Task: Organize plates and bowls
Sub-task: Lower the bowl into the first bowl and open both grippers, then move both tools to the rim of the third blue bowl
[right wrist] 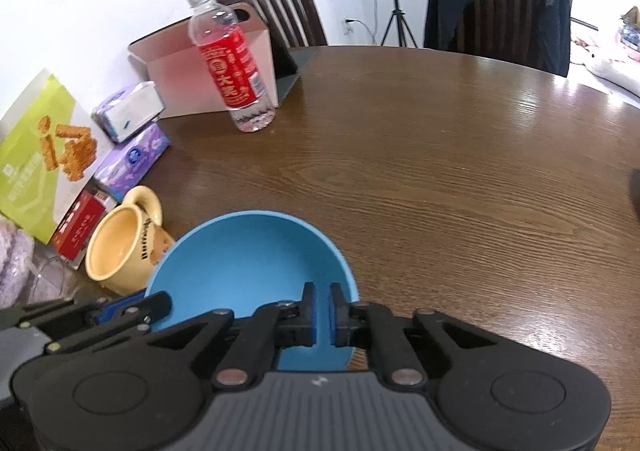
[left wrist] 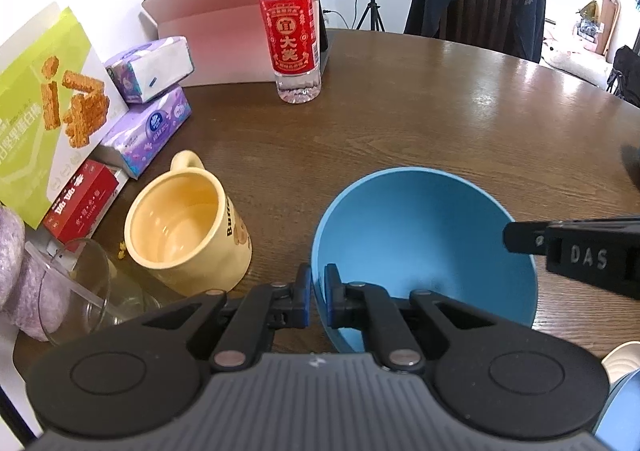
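Observation:
A blue bowl (left wrist: 420,235) sits low over the brown round table (left wrist: 440,123), tilted toward my left wrist camera. My left gripper (left wrist: 319,291) is shut on its left rim, with the rim wedged between the blue pads. My right gripper (left wrist: 510,237) reaches in from the right and grips the opposite rim. In the right wrist view the blue bowl (right wrist: 248,263) lies right under my right gripper (right wrist: 322,315), whose pads are nearly together with blue bowl wall between them. My left gripper (right wrist: 120,309) holds the bowl's left side there. A cream plate edge (left wrist: 622,359) and another blue dish (left wrist: 620,411) peek in at the lower right.
A yellow mug (left wrist: 188,227) stands just left of the bowl, with a glass cup (left wrist: 76,291) beside it. Further left are a red box (left wrist: 80,199), purple tissue packs (left wrist: 148,131) and a green snack box (left wrist: 44,111). A water bottle (left wrist: 292,31) and pink box (left wrist: 216,35) stand behind.

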